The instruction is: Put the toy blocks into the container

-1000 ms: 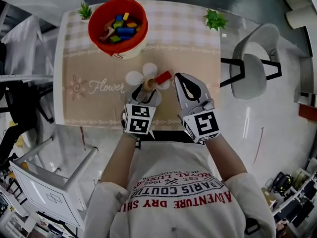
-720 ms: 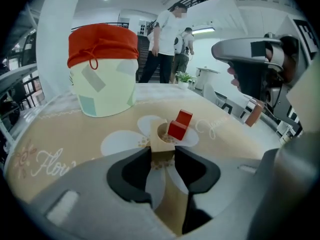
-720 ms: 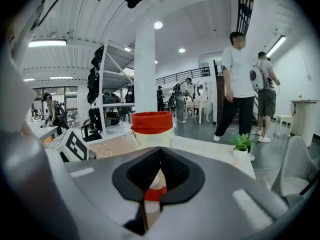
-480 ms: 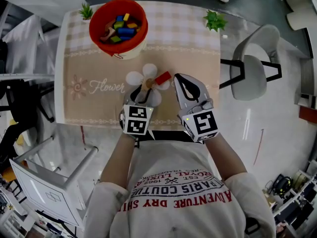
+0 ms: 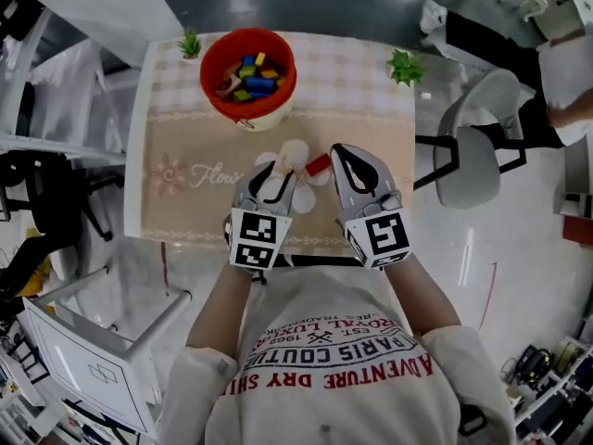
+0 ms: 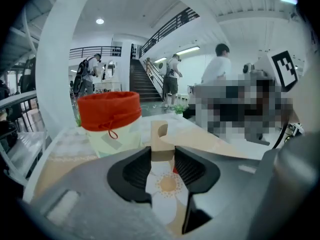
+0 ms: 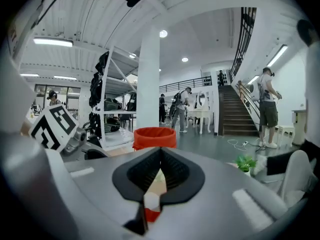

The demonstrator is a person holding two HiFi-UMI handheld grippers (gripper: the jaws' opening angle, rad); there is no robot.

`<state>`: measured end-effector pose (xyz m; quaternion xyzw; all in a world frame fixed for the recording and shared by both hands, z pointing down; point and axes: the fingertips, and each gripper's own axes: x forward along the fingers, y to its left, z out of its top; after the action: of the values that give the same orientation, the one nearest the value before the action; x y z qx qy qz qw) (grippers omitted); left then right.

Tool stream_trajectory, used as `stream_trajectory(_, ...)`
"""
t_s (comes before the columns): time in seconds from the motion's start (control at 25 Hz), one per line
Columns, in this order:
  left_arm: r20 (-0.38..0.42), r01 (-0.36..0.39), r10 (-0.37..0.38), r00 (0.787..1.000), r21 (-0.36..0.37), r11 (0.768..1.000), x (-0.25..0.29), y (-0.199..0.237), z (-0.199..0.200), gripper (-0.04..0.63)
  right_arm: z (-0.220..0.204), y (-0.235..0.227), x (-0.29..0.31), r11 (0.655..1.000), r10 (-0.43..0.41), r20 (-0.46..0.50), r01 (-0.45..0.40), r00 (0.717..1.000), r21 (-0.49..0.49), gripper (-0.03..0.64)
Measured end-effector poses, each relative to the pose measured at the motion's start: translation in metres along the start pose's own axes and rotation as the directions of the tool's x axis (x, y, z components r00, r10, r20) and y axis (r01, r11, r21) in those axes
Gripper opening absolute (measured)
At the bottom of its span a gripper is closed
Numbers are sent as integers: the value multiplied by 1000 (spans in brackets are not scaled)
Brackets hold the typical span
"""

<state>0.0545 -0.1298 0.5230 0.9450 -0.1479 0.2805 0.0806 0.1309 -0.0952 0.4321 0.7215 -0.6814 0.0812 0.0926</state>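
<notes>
- A table (image 5: 366, 100) under a beige flower-print cloth is seen from above; a small potted plant (image 5: 190, 44) is placed at the far left corner and another (image 5: 405, 66) at the far right corner.
- A grey chair (image 5: 468, 142) is parked just beside the table's right side.
- A red container (image 5: 215, 95) is set at the far left of the cloth, and several coloured blocks (image 5: 248, 72) are already piled inside it.
- The left gripper (image 6: 162, 154) is held over the flower print near the front middle of the table and pointed toward the container. Its jaws have just been closing and are now pinched on a tan wooden block (image 6: 160, 134).
- That wooden block is gripped upright between the pads. A notch is cut into its upper right side, and it is kept well short of the container.
- The right gripper (image 5: 339, 150) is held just beside the left one. Its jaws are pressed together at the tips and nothing is held in them.
- A red block (image 5: 318, 164) is left lying on the cloth between the two grippers, just ahead of the right gripper's tips.
</notes>
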Motion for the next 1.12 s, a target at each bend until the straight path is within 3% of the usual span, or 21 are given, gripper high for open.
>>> stream_trajectory(0.32,157,-25,10,988,92,995,-34,33,77,155,40,7,14,999,-32,61,34,998,-26,2)
stream_trajectory(0.52,201,-46,16,980,145,988,-42,64,109,155,56,13,27,998,-60,80,62,995,-32,2)
stream_trajectory(0.76,197,-64,28,980,176,982,-32,103,130,155,62,17,41,995,-97,77,99,992,-31,2)
stream_trajectory(1.12,107,-22,3,994,171,985,8,140,123,155,69,11,54,986,-167,76,169,983,-12,2)
